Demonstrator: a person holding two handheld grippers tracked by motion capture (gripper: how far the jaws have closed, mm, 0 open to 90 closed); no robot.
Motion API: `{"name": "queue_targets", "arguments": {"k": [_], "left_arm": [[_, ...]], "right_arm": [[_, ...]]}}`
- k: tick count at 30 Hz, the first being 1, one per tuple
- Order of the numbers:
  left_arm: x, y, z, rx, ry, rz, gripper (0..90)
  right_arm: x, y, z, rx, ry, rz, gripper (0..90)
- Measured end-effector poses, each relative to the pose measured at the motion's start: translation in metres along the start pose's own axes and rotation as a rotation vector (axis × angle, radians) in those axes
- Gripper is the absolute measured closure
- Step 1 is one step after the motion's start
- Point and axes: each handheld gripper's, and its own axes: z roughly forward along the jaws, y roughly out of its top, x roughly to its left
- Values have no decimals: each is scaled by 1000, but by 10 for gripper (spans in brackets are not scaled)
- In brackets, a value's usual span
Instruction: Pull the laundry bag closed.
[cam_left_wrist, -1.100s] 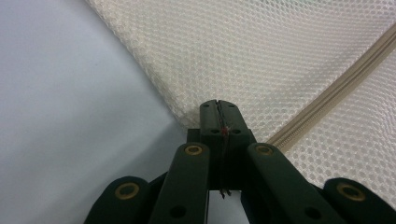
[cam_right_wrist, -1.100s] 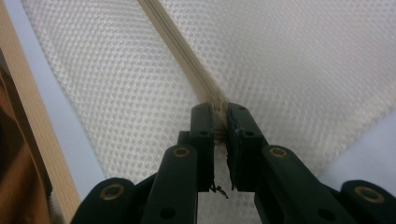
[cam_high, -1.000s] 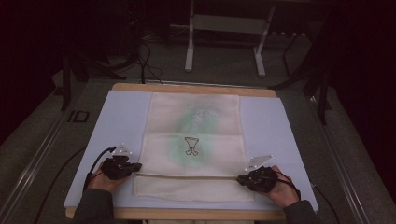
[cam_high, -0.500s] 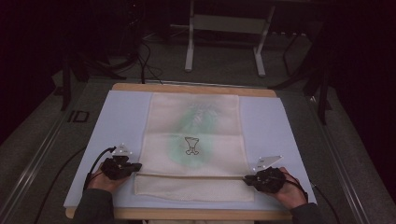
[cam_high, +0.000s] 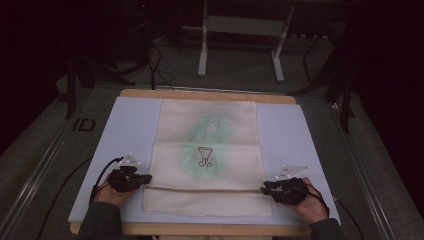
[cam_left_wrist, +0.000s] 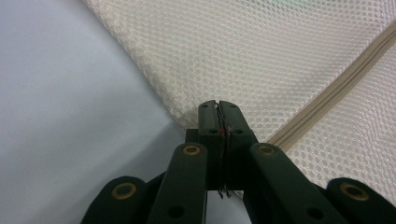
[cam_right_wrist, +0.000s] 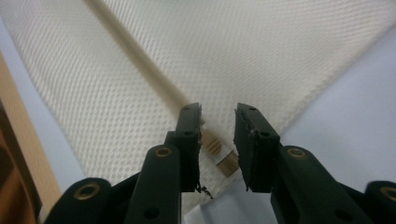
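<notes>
A cream mesh bag (cam_high: 207, 150) with a green print lies flat on a pale blue mat (cam_high: 130, 130). A beige zipper (cam_high: 205, 189) runs across its near part. My left gripper (cam_high: 147, 178) sits at the zipper's left end. Its jaws (cam_left_wrist: 219, 105) are pressed together on the bag's edge, though they have just been easing apart slightly. My right gripper (cam_high: 263, 189) is at the zipper's right end. Its jaws (cam_right_wrist: 218, 112) have just been opening and stand apart, with the zipper's end tab (cam_right_wrist: 224, 161) lying loose between them.
The mat covers a wooden table (cam_high: 200, 93). Beyond the table's far edge stand the metal legs of a stand (cam_high: 202, 50), and cables (cam_high: 155, 65) trail on the dark floor. A cable (cam_high: 102, 172) runs back from the left gripper.
The right gripper's jaws have parted and let go of the zipper's end; that hand shifted slightly to the right. The left hand and the bag stay where they were.
</notes>
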Motion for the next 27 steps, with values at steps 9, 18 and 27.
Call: {"name": "queue_targets", "arguments": {"k": [9,18,27], "left_arm": [[2,0,0,-6,-24,-7,852],[1,0,-3,-19,-10,5,834],[10,-3,-11,-85,135,-64,716]], "right_arm": [[-4,-3,1,-65,-34,51,661],[-14,-12,4,-104,-86,125,652],[-24,-24,11,-109,-153,198,598]]}}
